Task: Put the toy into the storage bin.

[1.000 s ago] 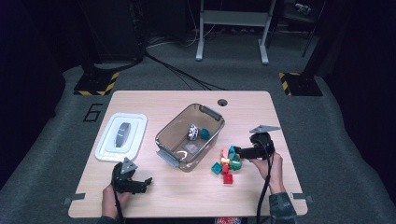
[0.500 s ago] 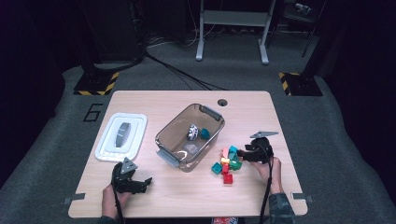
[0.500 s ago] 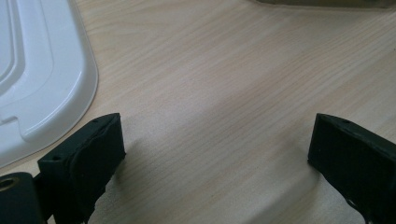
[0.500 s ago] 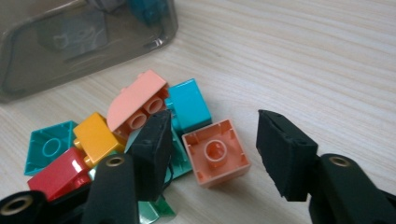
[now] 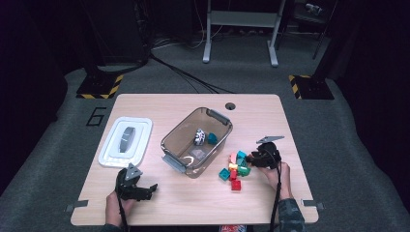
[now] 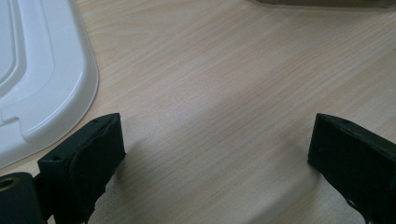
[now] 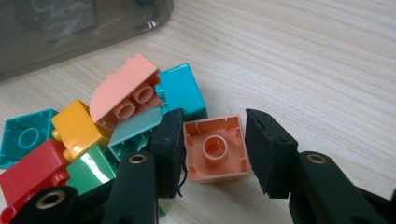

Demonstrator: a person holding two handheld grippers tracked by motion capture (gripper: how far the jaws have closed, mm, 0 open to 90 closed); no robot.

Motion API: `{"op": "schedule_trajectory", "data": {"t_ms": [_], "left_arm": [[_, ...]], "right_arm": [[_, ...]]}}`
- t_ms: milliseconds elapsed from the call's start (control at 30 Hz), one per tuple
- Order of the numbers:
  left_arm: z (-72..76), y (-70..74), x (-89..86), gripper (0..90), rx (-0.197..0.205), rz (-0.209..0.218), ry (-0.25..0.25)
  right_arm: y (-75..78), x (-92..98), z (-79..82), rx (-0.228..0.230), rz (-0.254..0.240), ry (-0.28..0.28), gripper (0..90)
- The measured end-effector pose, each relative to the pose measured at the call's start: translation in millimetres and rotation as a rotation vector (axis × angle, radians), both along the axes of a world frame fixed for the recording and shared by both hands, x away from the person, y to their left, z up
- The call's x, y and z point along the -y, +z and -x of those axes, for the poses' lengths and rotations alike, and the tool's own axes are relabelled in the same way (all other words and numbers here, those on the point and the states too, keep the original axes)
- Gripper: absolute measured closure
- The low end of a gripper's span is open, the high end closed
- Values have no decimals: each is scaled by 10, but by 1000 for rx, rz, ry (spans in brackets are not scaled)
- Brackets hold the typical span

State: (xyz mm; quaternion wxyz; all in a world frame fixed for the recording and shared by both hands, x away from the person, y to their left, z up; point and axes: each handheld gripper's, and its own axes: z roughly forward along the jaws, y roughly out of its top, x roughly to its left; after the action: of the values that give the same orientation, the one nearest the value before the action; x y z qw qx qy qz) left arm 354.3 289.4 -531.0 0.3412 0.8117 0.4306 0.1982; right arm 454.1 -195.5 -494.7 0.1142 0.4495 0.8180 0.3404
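**Orange block in the jaws: finish the squeeze, then lift**

Orange block [image 7: 217, 148] sits hollow side up on the table [image 5: 314, 145], at the right edge of the pile [image 5: 234, 166], just right of the bin [image 5: 220, 118]. Your right gripper [image 7: 212, 149] has it bracketed: the jaws have just been closing and now stand narrow, one pad on each side wall of the block. The left pad looks to be touching; a sliver of gap shows at the right one, so you have no firm grip yet.

Close the last bit squarely on those two flat walls. Keep the pads low on the block, not on the rim, so it won't tip. Lift straight up before swinging to the bin; the teal block [image 7: 182, 91] and the pale green one [image 7: 135, 130] lie right against your left pad and could drag along.

Your right hand [image 5: 275, 171] is low at the table's right, gripper angled down and pointing left into the pile. Your left gripper [image 5: 137, 187] rests near the front left, jaws wide apart and empty over bare wood, beside the white lid [image 6: 42, 79].
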Motion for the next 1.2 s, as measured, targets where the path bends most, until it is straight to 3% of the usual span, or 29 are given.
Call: {"op": "schedule_trajectory", "data": {"t_ms": [267,400,467,767,933,1100,1200], "left_arm": [[1,0,0,36,0,-1,0],[0,0,0,36,0,-1,0],[0,0,0,36,0,0,0],[-3,0,-2,36,-2,2,0],[-5,-1,-2,36,-3,3,-1],[-6,-1,-4,36,-3,4,-1],[-7,-1,-4,36,-4,4,-1]], "right_arm": [[-14,23,2,-1,-7,-38,560],[-27,23,4,-24,-7,-58,546],[-47,41,-16,-8,7,-42,566],[-18,34,3,-24,-15,-76,588],[-24,46,-3,-10,-8,-64,587],[-41,26,-16,-33,11,-74,571],[-48,30,-22,-25,9,-80,573]]}}
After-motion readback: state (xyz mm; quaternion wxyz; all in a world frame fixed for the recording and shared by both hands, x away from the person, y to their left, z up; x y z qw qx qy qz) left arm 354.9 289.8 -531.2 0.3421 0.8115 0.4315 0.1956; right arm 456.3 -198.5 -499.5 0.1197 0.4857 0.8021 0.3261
